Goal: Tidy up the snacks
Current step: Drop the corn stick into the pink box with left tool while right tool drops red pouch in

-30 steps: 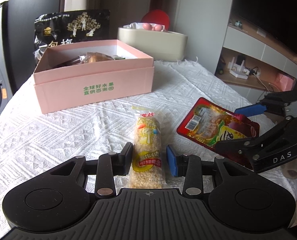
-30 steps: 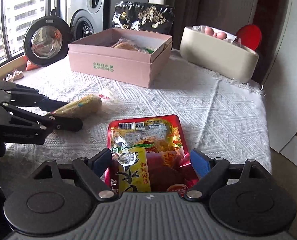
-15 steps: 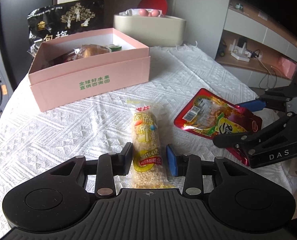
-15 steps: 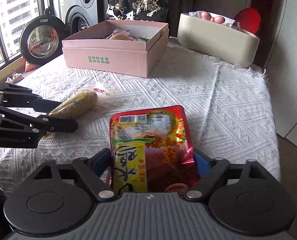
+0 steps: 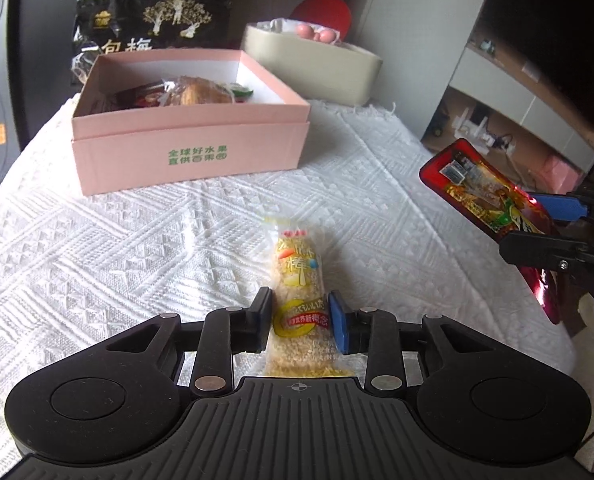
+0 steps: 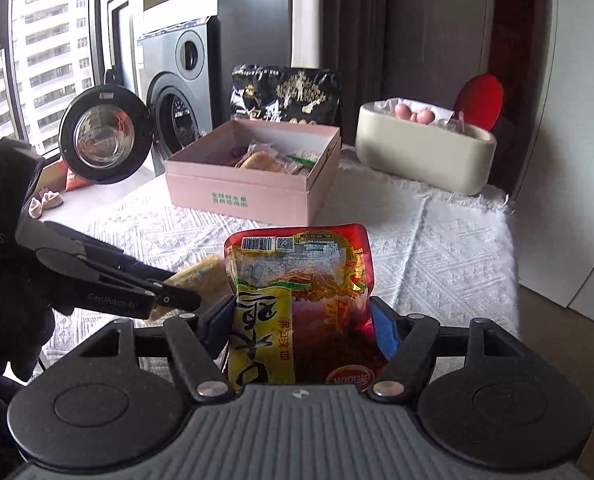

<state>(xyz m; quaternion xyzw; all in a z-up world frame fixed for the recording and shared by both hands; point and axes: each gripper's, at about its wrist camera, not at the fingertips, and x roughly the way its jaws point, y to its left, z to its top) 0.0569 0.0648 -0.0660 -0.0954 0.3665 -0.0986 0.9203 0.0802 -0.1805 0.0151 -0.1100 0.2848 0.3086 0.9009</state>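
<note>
A yellow grain bar in clear wrap (image 5: 297, 264) lies on the white tablecloth (image 5: 97, 240). My left gripper (image 5: 301, 320) is closing on its near half, and both pads touch its sides. To the right, a red foil snack pouch (image 5: 481, 192) hangs tilted above the cloth, held in my right gripper (image 5: 537, 228). In the right wrist view the pouch (image 6: 301, 276) stands up between the closing jaws of the right gripper (image 6: 303, 328), which press its edges. An open pink box (image 5: 193, 148) with several wrapped snacks sits beyond the bar (image 6: 201, 276).
A black snack bag (image 5: 153, 20) leans behind the pink box (image 6: 253, 192). A cream tub (image 5: 317, 68) holding pink eggs stands at the back right. A washing machine (image 6: 177, 92) with its door open (image 6: 105, 136) is beyond the table's left edge.
My right gripper closed on the red pouch and lifted it off the cloth, tipping it upright. My left gripper's pads narrowed onto the grain bar.
</note>
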